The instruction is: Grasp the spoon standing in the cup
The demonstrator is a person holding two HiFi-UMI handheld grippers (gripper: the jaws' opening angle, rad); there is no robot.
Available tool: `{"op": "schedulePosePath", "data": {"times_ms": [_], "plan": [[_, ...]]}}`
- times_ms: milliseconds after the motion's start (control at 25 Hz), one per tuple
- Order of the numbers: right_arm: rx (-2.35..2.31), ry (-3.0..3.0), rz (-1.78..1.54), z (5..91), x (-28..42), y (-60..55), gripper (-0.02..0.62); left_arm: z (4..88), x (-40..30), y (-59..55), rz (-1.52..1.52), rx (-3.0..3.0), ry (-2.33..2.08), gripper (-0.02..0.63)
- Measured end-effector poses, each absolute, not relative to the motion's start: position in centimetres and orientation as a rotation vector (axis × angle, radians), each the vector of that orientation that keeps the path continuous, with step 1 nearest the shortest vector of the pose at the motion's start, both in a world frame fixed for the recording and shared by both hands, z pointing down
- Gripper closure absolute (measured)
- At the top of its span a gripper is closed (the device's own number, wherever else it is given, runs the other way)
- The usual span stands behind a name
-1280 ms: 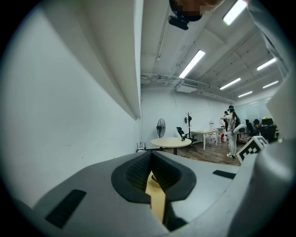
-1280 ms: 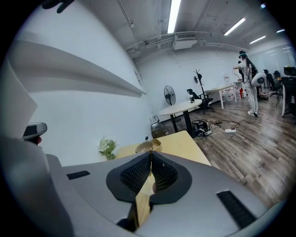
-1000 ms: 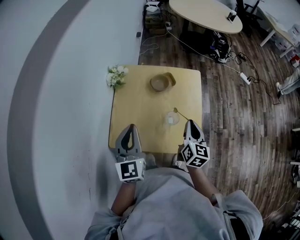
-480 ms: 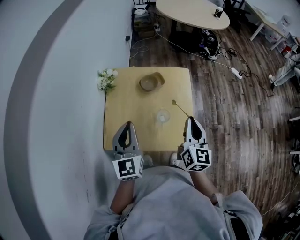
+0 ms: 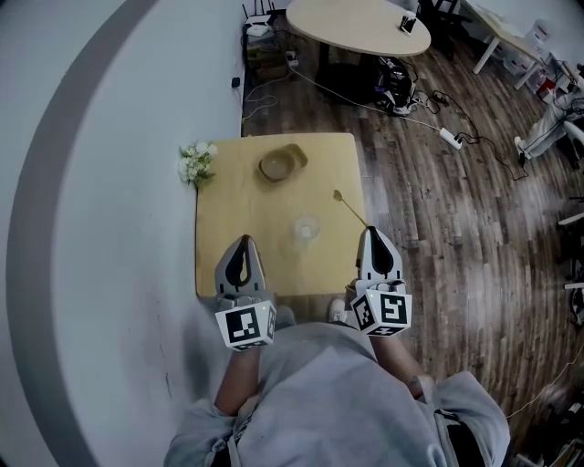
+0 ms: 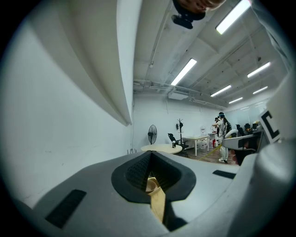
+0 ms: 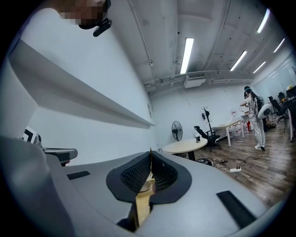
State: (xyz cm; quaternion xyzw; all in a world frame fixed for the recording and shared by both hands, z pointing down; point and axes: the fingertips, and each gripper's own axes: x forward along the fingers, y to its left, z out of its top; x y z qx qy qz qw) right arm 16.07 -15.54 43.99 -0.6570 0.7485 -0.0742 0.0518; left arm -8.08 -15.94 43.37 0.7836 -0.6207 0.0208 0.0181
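Note:
A clear glass cup (image 5: 306,228) stands on the small yellow table (image 5: 246,205), right of its middle. A thin golden spoon (image 5: 351,210) slants up and left from the tips of my right gripper (image 5: 376,232), which is shut on its handle end. The spoon's bowl end hangs to the right of the cup, apart from it. In the right gripper view the jaws are pressed together (image 7: 150,155), with the spoon's thin edge (image 7: 151,150) showing at their tip. My left gripper (image 5: 242,239) is shut and empty at the table's near edge; its view (image 6: 150,155) shows no cup.
A wooden bowl (image 5: 278,165) sits at the table's far side, and a small bunch of white flowers (image 5: 195,162) at its far left corner. A white wall runs along the left. Dark wood floor with cables and a power strip (image 5: 447,137) lies to the right, a round table (image 5: 351,23) beyond.
The spoon's bowl end was at the cup's rim a second ago and now sits well to its right. Cup and table have drifted left in the head view. Both grippers have barely moved.

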Motion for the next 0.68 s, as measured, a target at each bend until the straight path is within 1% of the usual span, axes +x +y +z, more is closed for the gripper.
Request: {"op": "schedulePosePath", "data": {"times_ms": [680], "plan": [[-1.978,2.298,-0.210,43.73,15.96,-15.26,0.594,43.10,-7.33,-15.51,0.064,2.445,-1.918,0.604]]}}
